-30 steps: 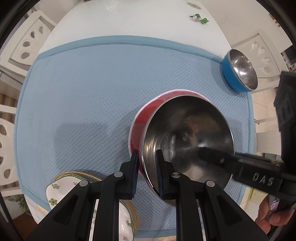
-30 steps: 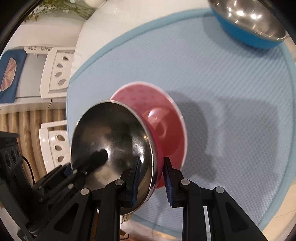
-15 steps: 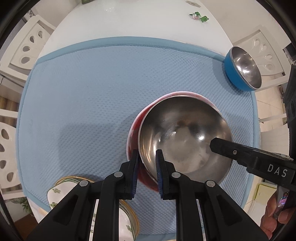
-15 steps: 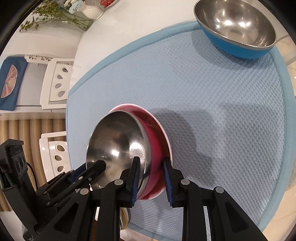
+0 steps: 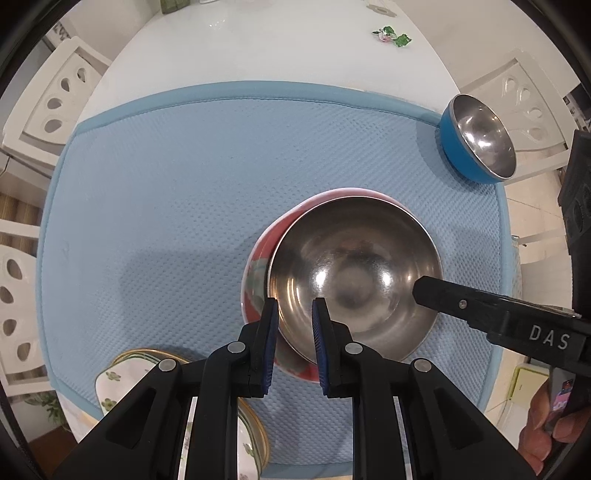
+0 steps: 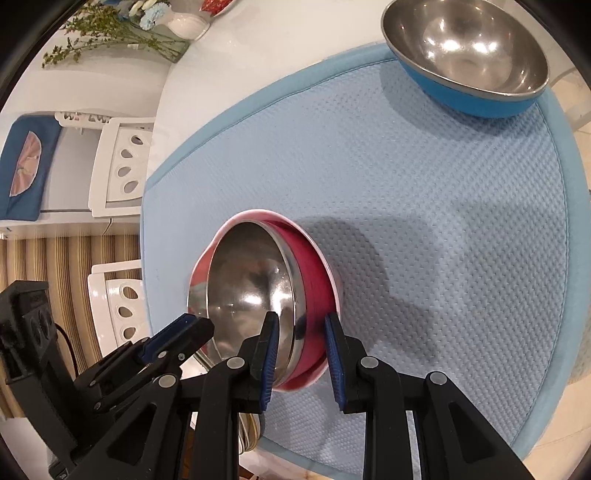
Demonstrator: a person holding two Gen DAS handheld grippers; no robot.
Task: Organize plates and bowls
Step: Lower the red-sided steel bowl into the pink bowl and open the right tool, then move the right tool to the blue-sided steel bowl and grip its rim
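Note:
A steel bowl with a red outside (image 5: 354, 273) sits nested in a second red bowl (image 5: 255, 273) on the blue mat (image 5: 184, 177). My left gripper (image 5: 294, 332) straddles the near rim of the steel bowl, jaws slightly apart. My right gripper (image 6: 299, 347) straddles the rims of both bowls (image 6: 255, 291) from the other side, jaws wider and not pressing. A blue steel-lined bowl (image 5: 476, 140) stands at the mat's far right corner; it also shows in the right wrist view (image 6: 469, 59).
A stack of floral plates (image 5: 114, 384) lies at the mat's near left corner. White chairs (image 5: 48, 107) surround the white table (image 5: 258, 48). A vase of flowers (image 6: 155, 22) stands at the table's far side.
The tilted steel bowl has been lowered level into the red bowl on the mat. Both grippers' jaws have widened from their grip on the rim.

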